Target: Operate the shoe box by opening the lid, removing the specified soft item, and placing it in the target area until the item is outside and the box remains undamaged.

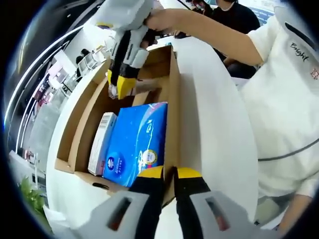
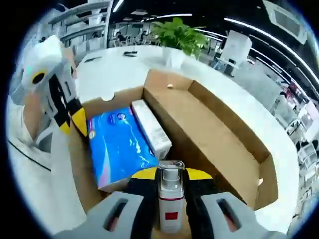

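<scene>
Left gripper view: left gripper [image 1: 168,175] jaws closed on near wall of open shoe box [image 1: 173,94] on white desk [image 1: 214,134]; blue tissue pack [image 1: 133,144] lies inside beside small carton [image 1: 100,143]. Right gripper view: right gripper [image 2: 171,180] jaws clamp white spray bottle [image 2: 170,201] over box interior.

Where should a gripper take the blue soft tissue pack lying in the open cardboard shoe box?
Probably across the blue plastic-wrapped tissue pack from above, jaws spanning its width near the middle. It lies flat in the open brown cardboard shoe box with its broad face up; a narrow white carton sits against one long side and the box wall runs along the other, so side entry looks blocked. The soft wrap should pinch.
</scene>
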Tool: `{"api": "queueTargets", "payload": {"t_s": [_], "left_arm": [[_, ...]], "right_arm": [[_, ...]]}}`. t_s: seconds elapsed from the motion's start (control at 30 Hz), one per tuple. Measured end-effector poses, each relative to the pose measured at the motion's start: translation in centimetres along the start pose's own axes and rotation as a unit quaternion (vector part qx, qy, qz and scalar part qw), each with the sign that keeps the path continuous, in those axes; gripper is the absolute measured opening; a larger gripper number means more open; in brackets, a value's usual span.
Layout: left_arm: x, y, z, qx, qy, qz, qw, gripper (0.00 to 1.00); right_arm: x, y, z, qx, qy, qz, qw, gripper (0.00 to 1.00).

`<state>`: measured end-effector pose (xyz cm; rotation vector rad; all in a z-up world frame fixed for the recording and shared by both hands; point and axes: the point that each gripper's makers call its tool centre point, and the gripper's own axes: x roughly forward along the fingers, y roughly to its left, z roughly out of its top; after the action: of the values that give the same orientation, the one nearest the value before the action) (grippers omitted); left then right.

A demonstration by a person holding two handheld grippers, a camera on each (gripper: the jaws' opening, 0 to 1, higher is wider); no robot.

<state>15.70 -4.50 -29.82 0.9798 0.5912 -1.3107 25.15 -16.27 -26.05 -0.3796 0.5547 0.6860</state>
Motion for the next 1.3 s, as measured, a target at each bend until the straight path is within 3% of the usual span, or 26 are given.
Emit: {"api": "queueTargets", "payload": {"t_s": [0.07,0.13,0.27,0.3,0.33,0.37,0.4,0.5,0.63,0.67,0.77,0.97,1.3], "left_arm": [[0.0,0.0,0.0,0.001,0.001,-0.001,1.0000,0.07],[0.0,0.0,0.0,0.000,0.003,-0.002,1.0000,0.07],[0.0,0.0,0.0,0.000,0.001,-0.002,1.0000,0.07],[0.0,0.0,0.0,0.000,0.001,-0.002,1.0000,0.07],[0.0,0.0,0.0,0.001,0.001,-0.002,1.0000,0.07],[0.0,0.0,0.0,0.000,0.001,-0.002,1.0000,0.07],[0.0,0.0,0.0,0.001,0.000,-0.002,1.0000,0.07],[0.0,0.0,0.0,0.002,0.000,-0.001,1.0000,0.07],[0.0,0.0,0.0,0.002,-0.001,0.001,1.0000,0.07],[0.0,0.0,0.0,0.001,-0.001,0.001,1.0000,0.07],[0.0,0.0,0.0,0.000,-0.001,0.000,1.0000,0.07],[0.0,0.0,0.0,0.000,0.002,-0.002,1.0000,0.07],[0.0,0.0,0.0,0.003,-0.001,0.004,1.0000,0.07]], "right_arm": [[-0.3,-1.7,1.8,0.022,-0.083,-0.057,0.9947,0.18],[-0.3,-1.3,0.8,0.057,-0.071,-0.059,0.9941,0.18],[-0.4,-1.6,0.4,0.037,-0.061,-0.072,0.9948,0.18],[-0.7,-1.9,0.7,0.041,-0.074,-0.079,0.9933,0.18],[-1.2,-1.8,1.9,0.035,-0.117,-0.075,0.9896,0.18],[-1.6,-1.7,2.4,0.043,-0.137,-0.070,0.9872,0.18],[-2.0,-1.9,2.6,0.075,-0.150,-0.068,0.9836,0.18],[-3.3,-2.7,3.5,0.094,-0.190,-0.076,0.9743,0.18],[-4.0,-3.3,3.0,0.102,-0.192,-0.080,0.9729,0.18],[-4.5,-3.5,3.5,0.109,-0.221,-0.087,0.9653,0.18],[-4.6,-2.9,3.2,0.106,-0.218,-0.067,0.9677,0.18],[-5.2,-2.3,3.9,0.111,-0.249,-0.058,0.9603,0.18],[-7.1,-3.1,4.1,0.087,-0.274,-0.106,0.9520,0.18]]}}
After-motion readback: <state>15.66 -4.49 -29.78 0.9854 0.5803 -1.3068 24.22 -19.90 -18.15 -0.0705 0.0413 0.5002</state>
